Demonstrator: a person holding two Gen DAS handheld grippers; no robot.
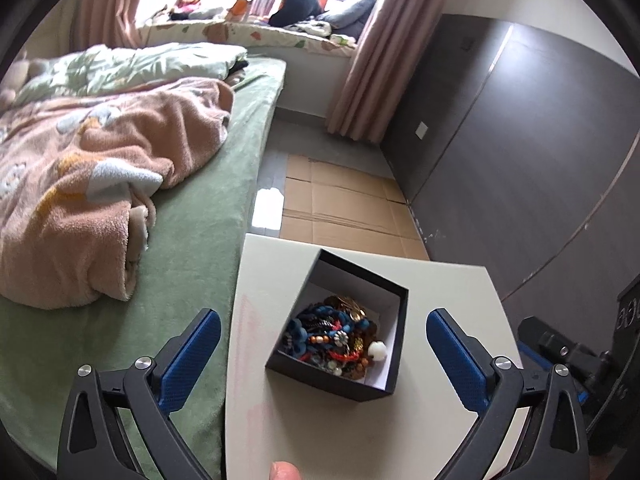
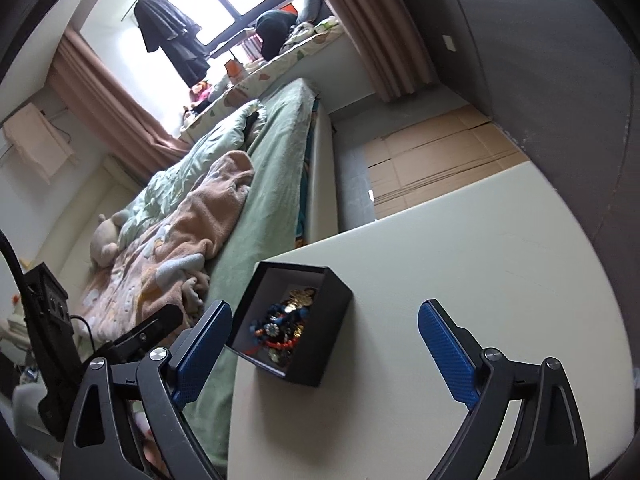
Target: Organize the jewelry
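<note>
Jewelry (image 1: pixel 334 334) is lying tangled in a heap inside a black box (image 1: pixel 390 368), which is sitting on the white tabletop (image 1: pixel 448 280) beside the bed (image 1: pixel 192 240). The left gripper (image 1: pixel 322 354) is hovering over the box with its jaws standing wide apart, nothing between the blue pads. The right gripper (image 2: pixel 324 350) is hanging just beside the box, jaws likewise spread and gripping nothing.

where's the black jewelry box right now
The black jewelry box sits open on the white table near its bed-side edge, centred in the left wrist view; in the right wrist view it lies toward the left, next to the green bed.
</note>
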